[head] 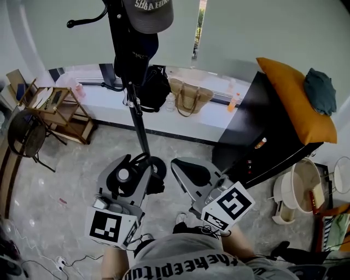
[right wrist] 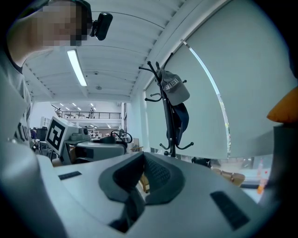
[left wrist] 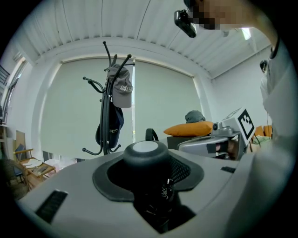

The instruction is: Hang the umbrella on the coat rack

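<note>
The umbrella is in the left gripper. The jaws are closed around it. I only see a black round end with a pale top poking up between them, so I think it is the handle. It is low down, close to the person's body, above the floor.

The right gripper is just beside the left one. Its jaws are pressed together and hold nothing.

The coat rack stands on the floor in front of both grippers. Its foot is near the edge of the window ledge. The umbrella is apart from the rack. A grey cap hangs at the top of the rack, and a dark cap hangs under it.

A black bag and a straw bag sit on the ledge behind the rack. On the right is a black cabinet with an orange cushion on top. A wooden chair is at the left end of the ledge.
</note>
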Tool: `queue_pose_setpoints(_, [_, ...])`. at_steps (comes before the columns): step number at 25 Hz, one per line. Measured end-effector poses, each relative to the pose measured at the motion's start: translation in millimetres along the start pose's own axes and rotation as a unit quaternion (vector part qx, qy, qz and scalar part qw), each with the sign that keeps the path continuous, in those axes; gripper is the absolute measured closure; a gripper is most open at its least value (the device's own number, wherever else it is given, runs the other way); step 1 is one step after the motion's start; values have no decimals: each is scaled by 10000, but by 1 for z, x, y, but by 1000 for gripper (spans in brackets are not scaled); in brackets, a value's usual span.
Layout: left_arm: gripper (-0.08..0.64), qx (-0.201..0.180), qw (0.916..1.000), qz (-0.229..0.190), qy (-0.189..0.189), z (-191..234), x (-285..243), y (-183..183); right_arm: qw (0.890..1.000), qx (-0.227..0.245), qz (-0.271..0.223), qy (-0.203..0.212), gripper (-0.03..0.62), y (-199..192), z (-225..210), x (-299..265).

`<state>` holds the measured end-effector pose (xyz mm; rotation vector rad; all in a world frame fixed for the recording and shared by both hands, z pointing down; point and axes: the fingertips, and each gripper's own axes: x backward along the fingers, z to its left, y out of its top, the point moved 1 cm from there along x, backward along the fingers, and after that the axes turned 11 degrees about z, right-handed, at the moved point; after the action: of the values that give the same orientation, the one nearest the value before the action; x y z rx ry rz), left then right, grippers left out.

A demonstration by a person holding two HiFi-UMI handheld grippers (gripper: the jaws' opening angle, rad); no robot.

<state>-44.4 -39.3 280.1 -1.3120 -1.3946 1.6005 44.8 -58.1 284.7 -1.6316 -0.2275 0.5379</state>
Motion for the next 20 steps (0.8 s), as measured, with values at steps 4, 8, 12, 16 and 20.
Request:
queue_pose_setpoints(4, [357,43,9999,-28,117,-10,-13,5,9999,36,1,124,580,-1,-17,6])
queue_pose_setpoints(8, [357,118,9995,-164,251,-17,-23,11,9996,36,22,267,580,-2,-31,10])
queue_pose_setpoints(12, [357,185,9989,-173,389,-24,-29,13,9990,28,43,434,580,-6,-40,12])
queue_pose_setpoints(16, [357,218,9982,-113,542,-31,-34,12,9982,-15,51,592,580,-8,-49,16])
queue_pose_setpoints(20, [357,236,9975,-83,667,-36,-39,13,9974,3,38,716,580,-10,-56,19])
